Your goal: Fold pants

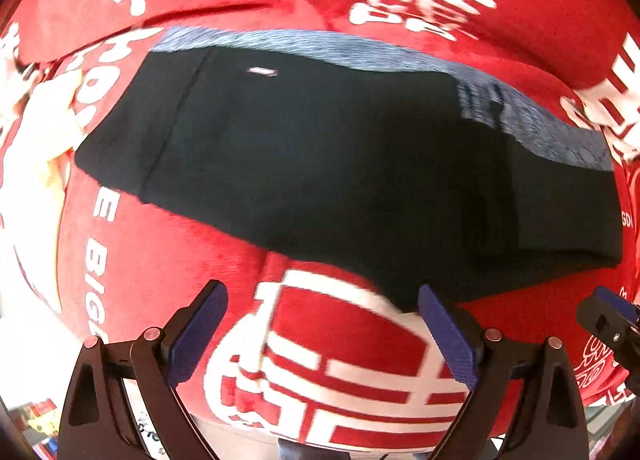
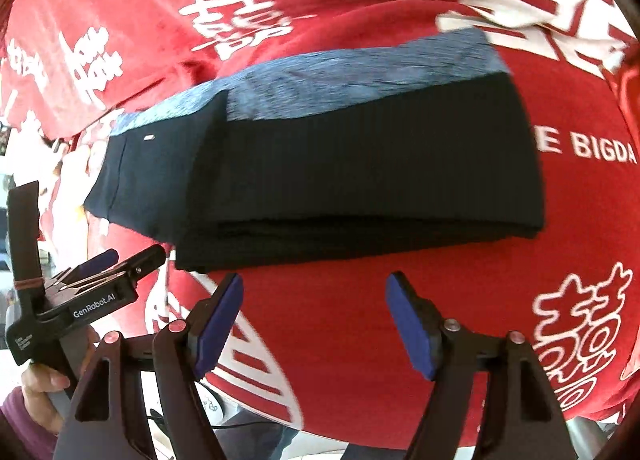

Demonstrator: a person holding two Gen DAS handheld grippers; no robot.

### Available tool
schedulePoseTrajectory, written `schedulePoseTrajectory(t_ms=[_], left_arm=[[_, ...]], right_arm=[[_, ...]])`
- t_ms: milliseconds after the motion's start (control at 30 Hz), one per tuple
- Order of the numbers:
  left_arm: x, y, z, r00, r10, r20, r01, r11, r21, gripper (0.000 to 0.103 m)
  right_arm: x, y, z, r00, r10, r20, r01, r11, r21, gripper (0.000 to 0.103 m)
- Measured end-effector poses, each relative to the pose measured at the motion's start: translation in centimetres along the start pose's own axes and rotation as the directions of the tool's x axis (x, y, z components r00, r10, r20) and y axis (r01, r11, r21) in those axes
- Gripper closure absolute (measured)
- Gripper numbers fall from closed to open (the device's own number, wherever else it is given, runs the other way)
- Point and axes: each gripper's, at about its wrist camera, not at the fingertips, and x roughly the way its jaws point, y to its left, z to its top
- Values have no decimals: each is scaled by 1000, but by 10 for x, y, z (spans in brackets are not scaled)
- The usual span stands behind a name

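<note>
dark pants (image 1: 340, 163) with a blue-grey waistband (image 1: 400, 55) lie folded into a compact bundle on a red cloth (image 1: 160, 260) printed with white characters. what lies under the cloth cannot be told.

the left tool (image 1: 322, 334) hovers at the bundle's near edge, jaws wide apart and holding nothing. its right finger (image 1: 448, 336) sits just at the pants' nearest corner; whether it touches is unclear. the right tool (image 2: 314, 320) is also spread open and empty, near the bundle's thick folded edge but apart from it.

the bundle's long axis runs left to right across both views, crosswise to the way the tools point, with the waistband along the far side. the pants lie straight ahead of both tools. the left tool looks slightly nearer. in the right view the left tool (image 2: 120, 260) shows at the left, beside the bundle's near-left corner.

judging by the stacked layers at the near edge, the folding looks nearly or fully done. both views are a little blurred.
</note>
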Motion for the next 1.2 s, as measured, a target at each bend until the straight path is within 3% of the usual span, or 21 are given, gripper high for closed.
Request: schedulePoseTrajectory(t_ms=[433, 733, 1200], left_arm=[[13, 92, 4, 999, -32, -15, 29, 987, -156, 6], [22, 129, 8, 999, -50, -18, 45, 972, -231, 6], [33, 161, 26, 999, -46, -1, 44, 959, -278, 6]], right_arm=[[36, 98, 15, 998, -20, -51, 12, 989, -146, 26], [61, 150, 24, 996, -30, -84, 9, 970, -242, 26], [87, 167, 43, 993, -53, -108, 24, 967, -254, 26]])
